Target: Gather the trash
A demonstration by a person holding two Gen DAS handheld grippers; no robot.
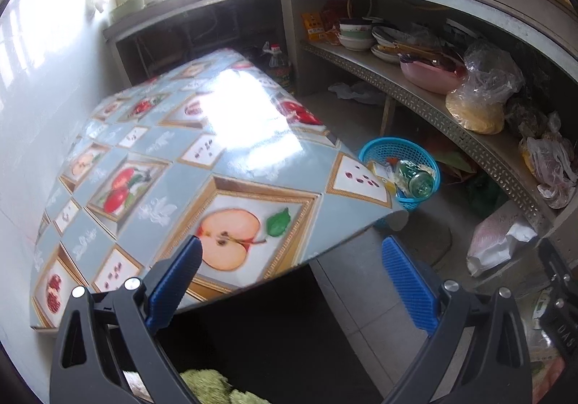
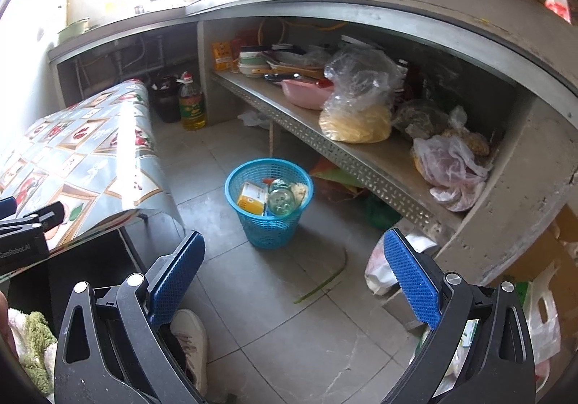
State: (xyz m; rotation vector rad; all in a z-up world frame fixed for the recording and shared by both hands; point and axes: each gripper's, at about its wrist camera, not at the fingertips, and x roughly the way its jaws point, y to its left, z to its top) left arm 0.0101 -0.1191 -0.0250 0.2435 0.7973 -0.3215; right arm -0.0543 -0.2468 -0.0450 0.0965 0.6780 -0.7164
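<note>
Right hand-held gripper [image 2: 292, 261] spread wide, gripping nothing; left hand-held gripper [image 1: 289, 268] likewise gaping above the worktop [image 1: 173, 151] edge. Blue basket [image 2: 269, 227] on the floor (bottle [image 2: 281, 202], yellow box [image 2: 251, 200] inside), right of the worktop.

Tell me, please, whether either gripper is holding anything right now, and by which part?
Nothing is held: the left gripper and right gripper both have their jaws open and empty.
</note>
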